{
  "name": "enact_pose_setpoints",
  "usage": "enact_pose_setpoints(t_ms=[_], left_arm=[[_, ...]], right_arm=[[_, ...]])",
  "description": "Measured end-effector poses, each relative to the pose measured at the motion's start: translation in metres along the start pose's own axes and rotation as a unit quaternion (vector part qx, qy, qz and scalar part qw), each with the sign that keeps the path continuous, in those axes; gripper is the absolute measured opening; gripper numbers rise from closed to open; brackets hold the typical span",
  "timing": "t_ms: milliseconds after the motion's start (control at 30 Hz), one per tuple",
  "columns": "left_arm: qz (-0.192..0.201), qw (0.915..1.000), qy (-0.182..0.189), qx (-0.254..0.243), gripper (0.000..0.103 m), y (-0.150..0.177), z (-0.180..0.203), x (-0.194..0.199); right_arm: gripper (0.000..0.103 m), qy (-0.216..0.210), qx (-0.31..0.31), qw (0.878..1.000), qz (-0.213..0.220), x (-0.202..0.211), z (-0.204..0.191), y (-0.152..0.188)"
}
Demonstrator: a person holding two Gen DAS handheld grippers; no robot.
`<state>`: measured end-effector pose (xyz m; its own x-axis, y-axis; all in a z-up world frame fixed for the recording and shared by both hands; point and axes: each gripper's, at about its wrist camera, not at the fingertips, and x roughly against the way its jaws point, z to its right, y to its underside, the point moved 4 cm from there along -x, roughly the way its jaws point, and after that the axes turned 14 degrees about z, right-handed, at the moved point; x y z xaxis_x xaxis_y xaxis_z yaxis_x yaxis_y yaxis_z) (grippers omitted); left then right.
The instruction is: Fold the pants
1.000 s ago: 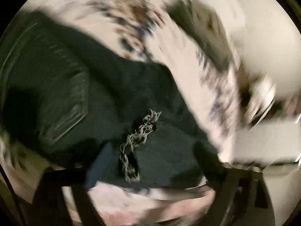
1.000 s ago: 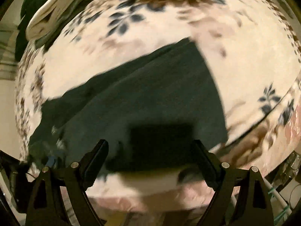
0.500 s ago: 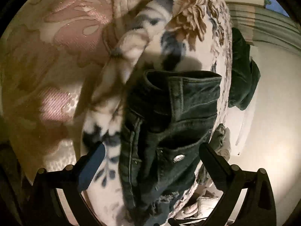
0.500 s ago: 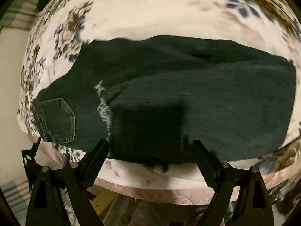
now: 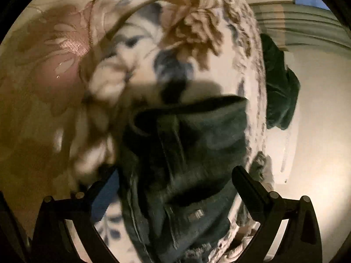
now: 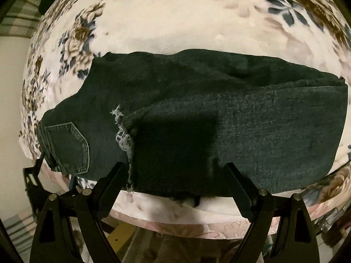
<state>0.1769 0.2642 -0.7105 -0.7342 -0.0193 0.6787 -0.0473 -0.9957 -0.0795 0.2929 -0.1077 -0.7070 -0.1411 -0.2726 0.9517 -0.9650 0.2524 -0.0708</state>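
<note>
Item: pants [image 6: 197,120], dark denim, one pair. Lies flat on the floral blanket [image 6: 175,22], already doubled lengthwise, leg laid upon leg. Long axis runs 9 to 3 o'clock across the right wrist view; waist and back pocket [image 6: 68,146] at 9 o'clock, folded leg end at 3 o'clock. Frayed hem [image 6: 124,140] lies mid-garment, near 8 o'clock of centre.

Right gripper [image 6: 173,184]: fingers spread wide, holding nothing; near edge of the denim sits just ahead of the tips, toward 12 o'clock, cloth broadside to the fingers.

Left gripper [image 5: 175,182]: fingers likewise parted, nothing pinched between them. Waistband [image 5: 190,114] lies at 12 o'clock from the tips, metal button [image 5: 196,213] between the fingers; here the long axis runs away from the camera, lens blurred.

Judgement: the left gripper stands at the waist end, the right at the middle of the length; a crosswise fold would bring one end over the other along the 9–3 axis, the left nearer the waist.

Surroundings: blanket over a pink patterned cover [image 6: 197,225]; dark green cloth [image 5: 278,92] at 3 o'clock, well apart
</note>
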Motion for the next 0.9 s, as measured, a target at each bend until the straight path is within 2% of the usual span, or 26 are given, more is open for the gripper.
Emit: enact_pose_setpoints(t_ms=[67, 233, 267, 300, 367, 433, 567, 667, 700, 733, 800, 867, 900], left_arm=[[0.002, 0.9999, 0.002, 0.01, 0.102, -0.008, -0.006, -0.008], [0.018, 0.9997, -0.008, -0.014, 0.1, -0.016, 0.006, -0.014], [0.032, 0.9992, -0.009, -0.023, 0.082, -0.018, 0.011, -0.011], [0.043, 0.9982, -0.015, -0.039, 0.055, -0.021, 0.017, -0.01], [0.043, 0.9963, -0.008, -0.074, 0.037, -0.02, 0.03, -0.008], [0.058, 0.9889, -0.012, -0.137, 0.034, -0.013, 0.049, 0.001], [0.07, 0.9775, 0.01, -0.199, 0.03, -0.001, 0.075, 0.019], [0.07, 0.9615, 0.039, -0.263, 0.029, 0.022, 0.112, 0.037], [0.068, 0.95, 0.051, -0.3, 0.029, 0.038, 0.131, 0.047], [0.064, 0.9422, 0.061, -0.323, 0.029, 0.05, 0.145, 0.051], [0.055, 0.9162, 0.077, -0.389, 0.029, 0.092, 0.181, 0.063], [0.034, 0.8962, 0.094, -0.432, 0.029, 0.132, 0.204, 0.066], [0.021, 0.8807, 0.099, -0.463, 0.029, 0.162, 0.216, 0.065]], right_arm=[[0.092, -0.002, -0.005, 1.0, 0.0, 0.002, 0.003, -0.001], [0.092, -0.006, -0.008, 1.0, 0.002, 0.004, 0.01, 0.0], [0.092, -0.007, -0.009, 1.0, 0.002, 0.005, 0.011, 0.001], [0.092, -0.005, -0.008, 1.0, 0.005, 0.005, 0.012, 0.001], [0.092, 0.001, -0.002, 1.0, 0.012, 0.006, 0.014, 0.003], [0.092, 0.008, 0.002, 1.0, 0.016, 0.006, 0.016, 0.003], [0.092, 0.007, -0.004, 1.0, 0.019, 0.007, 0.024, 0.003], [0.092, 0.002, -0.009, 1.0, 0.028, 0.013, 0.033, 0.002], [0.092, 0.002, -0.011, 0.999, 0.03, 0.015, 0.037, 0.002], [0.092, -0.001, -0.017, 0.999, 0.033, 0.017, 0.043, 0.001], [0.092, -0.005, -0.031, 0.999, 0.037, 0.023, 0.058, 0.0], [0.092, -0.009, -0.043, 0.998, 0.044, 0.031, 0.074, -0.003], [0.092, -0.011, -0.049, 0.998, 0.049, 0.035, 0.084, -0.006]])
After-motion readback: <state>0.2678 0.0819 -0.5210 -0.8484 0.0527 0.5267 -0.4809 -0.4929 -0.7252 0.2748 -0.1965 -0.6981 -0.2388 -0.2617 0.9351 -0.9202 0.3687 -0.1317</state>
